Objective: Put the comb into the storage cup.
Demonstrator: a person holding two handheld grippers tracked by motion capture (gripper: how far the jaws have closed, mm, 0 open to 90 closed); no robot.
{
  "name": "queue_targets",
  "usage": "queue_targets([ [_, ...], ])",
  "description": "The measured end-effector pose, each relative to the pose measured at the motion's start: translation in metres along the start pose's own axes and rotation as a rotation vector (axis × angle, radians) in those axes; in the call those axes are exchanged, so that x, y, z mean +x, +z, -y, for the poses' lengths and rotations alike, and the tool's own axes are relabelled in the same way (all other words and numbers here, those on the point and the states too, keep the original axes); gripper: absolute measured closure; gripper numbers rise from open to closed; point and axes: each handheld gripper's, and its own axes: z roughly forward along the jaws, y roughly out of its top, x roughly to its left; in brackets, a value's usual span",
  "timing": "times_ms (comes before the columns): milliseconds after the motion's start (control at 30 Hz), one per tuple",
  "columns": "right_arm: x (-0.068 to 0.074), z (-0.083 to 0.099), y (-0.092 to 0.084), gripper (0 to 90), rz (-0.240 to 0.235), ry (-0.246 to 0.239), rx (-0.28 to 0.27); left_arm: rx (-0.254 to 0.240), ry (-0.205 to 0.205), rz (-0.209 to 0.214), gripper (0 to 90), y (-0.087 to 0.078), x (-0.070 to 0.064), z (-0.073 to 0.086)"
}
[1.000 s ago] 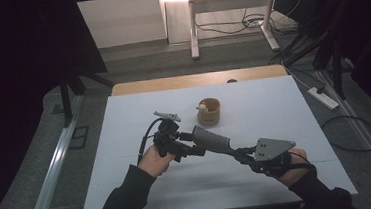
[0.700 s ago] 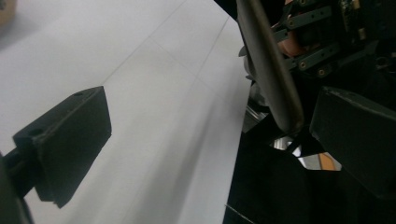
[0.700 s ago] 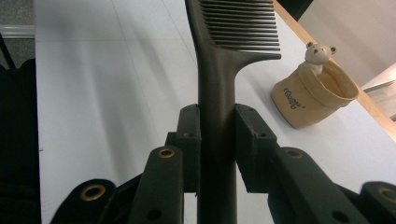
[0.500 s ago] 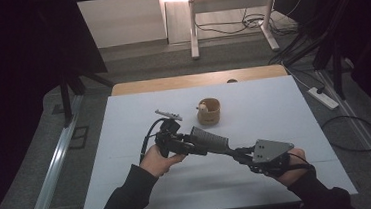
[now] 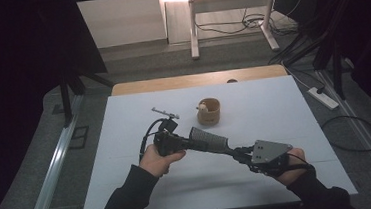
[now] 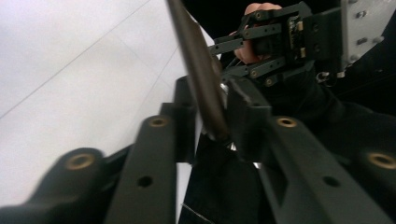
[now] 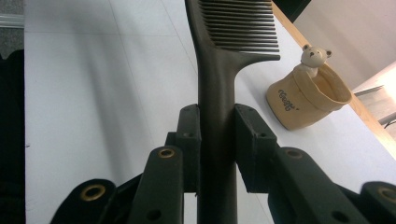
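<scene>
White tabletop [image 5: 284, 111] spreads wide around your work, with a wooden strip along its far edge and dark floor beyond it on every side. You hold a dark comb [image 5: 209, 139] in the air above the middle of the table, nearer your edge than the far one, with a gripper at each end.

Your right gripper [image 5: 242, 154] is clamped on the comb's handle: in the right gripper view both pads press the handle [image 7: 215, 116] from either side, and the teeth [image 7: 243, 23] fan out beyond them toward the far edge. Your left gripper [image 5: 179, 142] has just been closing, and its jaws now pinch the comb's other end; in the left gripper view the comb's spine [image 6: 198, 70] runs up between the two pads, which sit tight against it.

Just beyond the comb stands a small tan cup with a bear figure on its rim [image 5: 209, 111], apart from the comb and both grippers. To the cup's left a small pale, thin tool [image 5: 165, 112] lies flat; what it is cannot be told.

You have bare surface to the right of the cup out to the table's right edge, a clear band along the near edge below your hands, and open white on the left side too.
</scene>
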Motion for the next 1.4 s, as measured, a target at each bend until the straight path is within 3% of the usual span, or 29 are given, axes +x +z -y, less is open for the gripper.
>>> queue_targets([
  [267,0.001,0.001,0.001,72.9,0.021,-0.027,0.003,-0.027,-0.088,0.053,82.3,0.001,0.006,0.003],
  [367,0.001,0.001,0.002,72.8,0.03,-0.032,0.0,-0.039,-0.099,0.055,82.7,0.001,0.006,0.003],
  [567,0.001,0.002,0.004,70.3,0.052,-0.044,0.004,-0.055,-0.083,0.022,82.9,0.0,0.003,0.003],
  [867,0.002,0.002,0.009,50.4,0.035,-0.009,0.026,-0.072,-0.058,-0.036,83.0,-0.005,0.002,0.003],
  [1200,-0.006,0.005,0.009,30.8,0.049,0.089,0.046,-0.085,-0.032,-0.077,82.9,-0.009,0.0,0.002],
  [1400,-0.01,0.007,0.008,24.1,0.03,0.152,0.059,-0.092,-0.012,-0.098,82.9,-0.013,-0.001,0.002],
])
